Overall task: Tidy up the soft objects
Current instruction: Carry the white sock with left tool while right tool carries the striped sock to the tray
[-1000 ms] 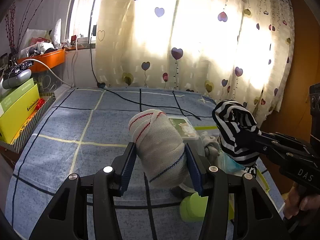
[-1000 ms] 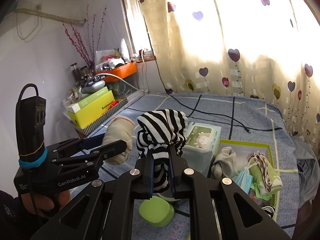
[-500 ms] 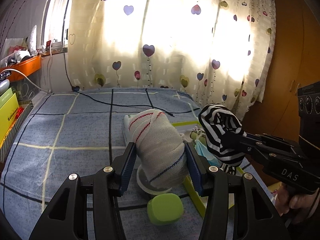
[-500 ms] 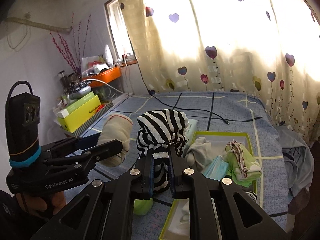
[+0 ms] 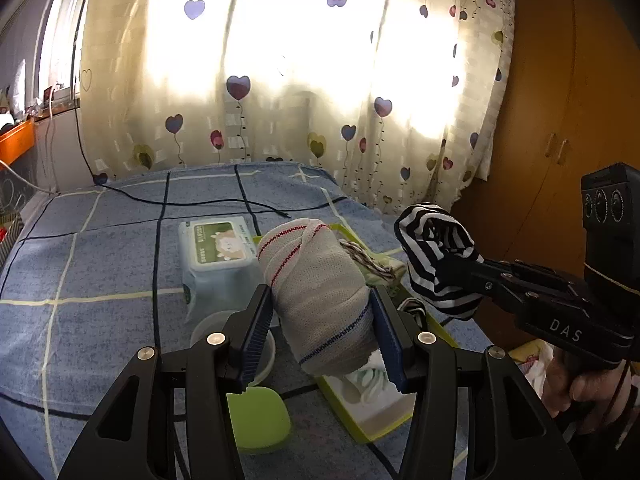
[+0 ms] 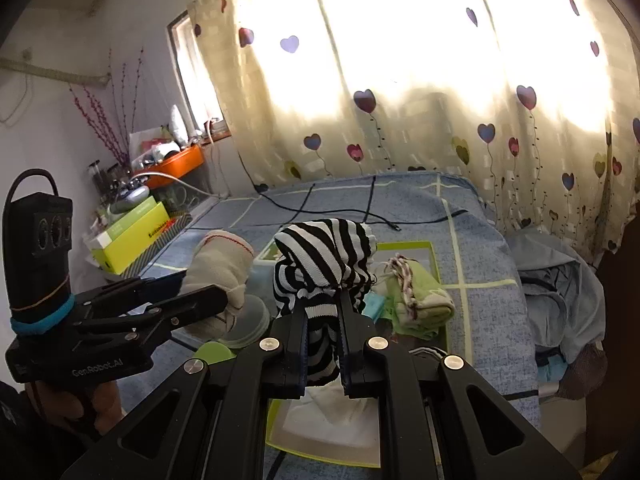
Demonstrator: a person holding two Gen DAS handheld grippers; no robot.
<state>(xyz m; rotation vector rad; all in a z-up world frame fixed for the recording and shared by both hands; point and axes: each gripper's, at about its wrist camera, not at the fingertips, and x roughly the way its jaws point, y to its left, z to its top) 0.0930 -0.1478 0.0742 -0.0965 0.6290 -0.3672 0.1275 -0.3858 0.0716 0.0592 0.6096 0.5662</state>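
Black hand-held gripper ("DAS" label)

The left gripper pointed forward and somewhat downward, its jaws set wide and pressed against both sides of a rolled white sock. The right gripper sat just to its right at about the same height, tilted down the same way, its jaws nearly together and pinched on a black-and-white striped sock. A hand gripped the right gripper's handle from below; another hand held the left one's.
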